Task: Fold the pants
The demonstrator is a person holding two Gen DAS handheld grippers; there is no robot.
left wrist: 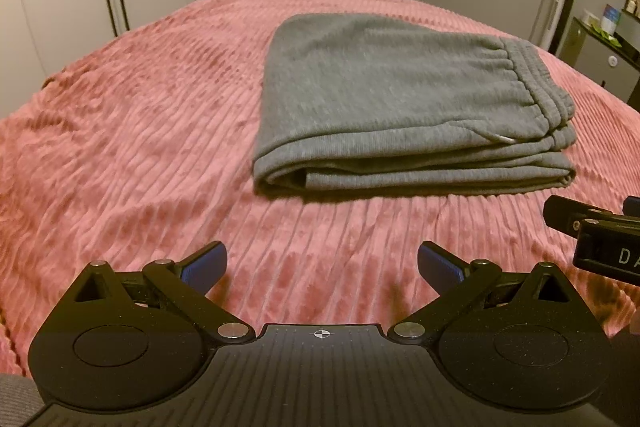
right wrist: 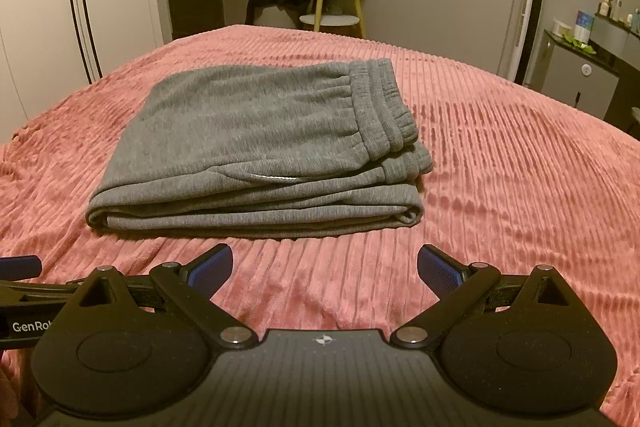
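Lying folded on the pink bedspread (left wrist: 140,131), the grey pants (left wrist: 400,99) run left-right, waistband rightward; left gripper (left wrist: 322,263) jaws spread, empty. Right view: right gripper (right wrist: 325,267) likewise spread, just short of the pants (right wrist: 256,139).

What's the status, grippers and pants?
Left gripper open, empty. Right gripper open, empty. Grey pants folded on pink blanket. Nothing in the way.

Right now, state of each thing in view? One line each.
gray pants: folded into a compact stack, lying flat, waistband on top at the right end.
pink bedspread: spread across the bed, lightly rippled.
left claw: open, empty, short of the pants.
right claw: open, empty, short of the pants.
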